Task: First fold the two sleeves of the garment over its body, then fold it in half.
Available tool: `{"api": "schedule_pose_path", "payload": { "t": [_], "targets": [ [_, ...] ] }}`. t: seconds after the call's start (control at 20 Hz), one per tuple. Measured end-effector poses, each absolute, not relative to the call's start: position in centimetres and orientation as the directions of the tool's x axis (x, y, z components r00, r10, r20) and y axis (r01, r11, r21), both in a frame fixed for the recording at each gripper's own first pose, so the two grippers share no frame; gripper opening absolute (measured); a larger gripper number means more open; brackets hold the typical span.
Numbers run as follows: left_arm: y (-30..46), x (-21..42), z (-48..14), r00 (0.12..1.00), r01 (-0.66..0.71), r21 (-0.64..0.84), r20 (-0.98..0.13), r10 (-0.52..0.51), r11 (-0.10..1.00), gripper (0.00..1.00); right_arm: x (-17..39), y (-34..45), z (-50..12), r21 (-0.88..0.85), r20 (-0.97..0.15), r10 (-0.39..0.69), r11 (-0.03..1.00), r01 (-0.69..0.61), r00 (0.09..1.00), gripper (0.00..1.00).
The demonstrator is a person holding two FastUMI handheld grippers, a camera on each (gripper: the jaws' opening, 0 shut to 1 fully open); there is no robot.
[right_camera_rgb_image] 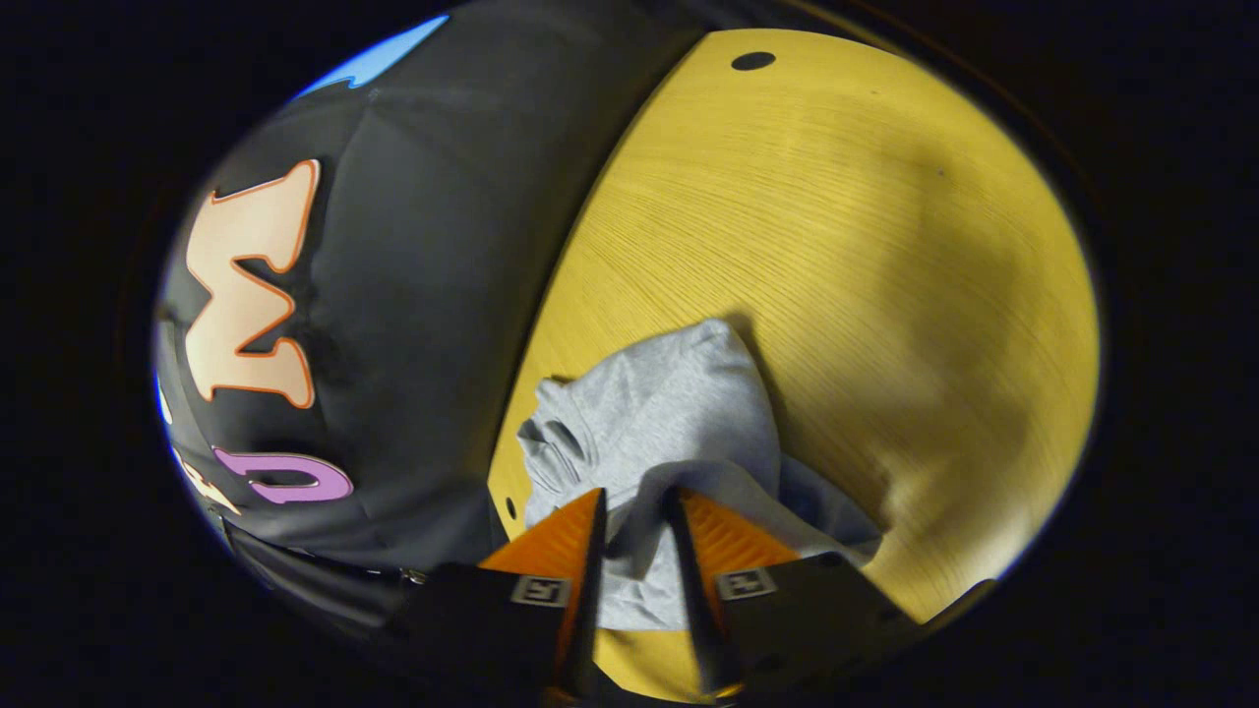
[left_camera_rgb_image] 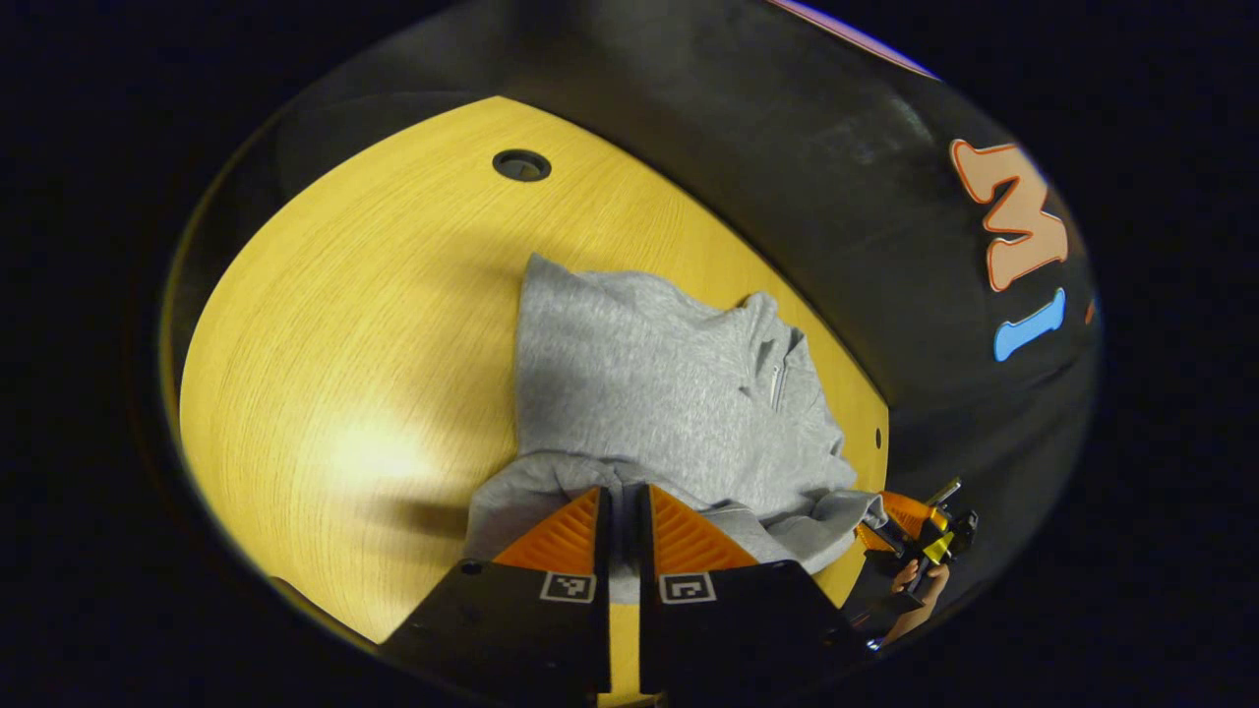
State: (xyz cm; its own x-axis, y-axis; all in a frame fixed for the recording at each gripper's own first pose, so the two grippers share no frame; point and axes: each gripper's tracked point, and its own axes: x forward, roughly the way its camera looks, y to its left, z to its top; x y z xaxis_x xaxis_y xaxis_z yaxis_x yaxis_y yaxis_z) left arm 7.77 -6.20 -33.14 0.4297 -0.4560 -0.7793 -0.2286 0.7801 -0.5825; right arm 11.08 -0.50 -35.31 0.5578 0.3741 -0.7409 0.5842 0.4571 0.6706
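Observation:
A grey sweatshirt point(left_camera_rgb_image: 649, 383) with a zip collar lies on the yellow wooden table point(left_camera_rgb_image: 374, 324), its sleeves tucked in over the body. My left gripper point(left_camera_rgb_image: 625, 494) is shut on the near edge of the cloth, with a thin fold of it pinched between the fingers. Farther right in the left gripper view, the right gripper point(left_camera_rgb_image: 915, 526) holds the same edge, a hand point(left_camera_rgb_image: 923, 590) behind it. In the right gripper view the sweatshirt point(right_camera_rgb_image: 679, 403) rises in a bunched fold, and my right gripper point(right_camera_rgb_image: 634, 503) is shut on that fabric just above the table point(right_camera_rgb_image: 885, 246).
A round cable hole point(left_camera_rgb_image: 521, 164) sits near the table's far corner, also seen as a cable hole point(right_camera_rgb_image: 752, 61) in the right gripper view. The black booth wall point(left_camera_rgb_image: 787, 177) runs close along the table edge beside the garment. Bare tabletop stretches to the left of the garment.

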Motion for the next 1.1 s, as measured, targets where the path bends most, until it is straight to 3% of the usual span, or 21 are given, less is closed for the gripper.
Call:
{"api": "schedule_pose_path", "payload": {
  "t": [0.1,0.2,0.35,0.5,0.6,0.7,0.9,1.1],
  "targets": [
    [-3.7,11.1,-31.4,0.587,-0.209,-0.547,-0.733,-0.343,0.811,0.53,12.4,-2.2,-34.2,0.659,-0.731,0.281,0.527,0.537,0.622,0.99],
    [-1.6,13.5,-28.4,0.718,-0.211,-0.53,-0.655,-0.238,0.821,0.97,12.5,-3.6,-32.3,0.625,-0.708,0.203,0.626,0.467,0.677,0.97],
    [0.0,13.8,-24.4,0.817,-0.151,-0.463,-0.555,-0.153,0.873,0.96,12.1,-4.2,-28.5,0.541,-0.645,0.129,0.773,0.331,0.753,0.97],
    [0.6,13.5,-19.6,0.904,-0.034,-0.243,-0.422,-0.074,0.969,0.96,11.2,-4.8,-24.7,0.323,-0.538,0.011,0.927,0.194,0.843,0.97],
    [0.6,12.3,-15.5,0.951,0.031,-0.066,-0.305,-0.05,0.997,0.95,10.1,-3.6,-21.5,0.204,-0.46,-0.013,0.972,0.12,0.888,0.97],
    [-0.4,10.5,-11.8,0.978,0.051,0.019,-0.203,-0.046,0.999,0.95,8.6,-2.2,-18.5,0.113,-0.383,-0.015,0.992,0.064,0.924,0.98],
    [-1.5,5.9,-9.6,0.982,0.037,-0.068,-0.184,-0.049,0.997,0.96,4.6,0.1,-15.5,-0.026,-0.28,-0.011,1.0,0.004,0.96,0.94],
    [-0.2,4.4,-10.5,0.979,0.007,-0.085,-0.202,-0.024,0.996,0.96,1.8,2.5,-15.1,0.013,-0.266,0.036,0.999,-0.034,0.963,0.98]
  ]
}}
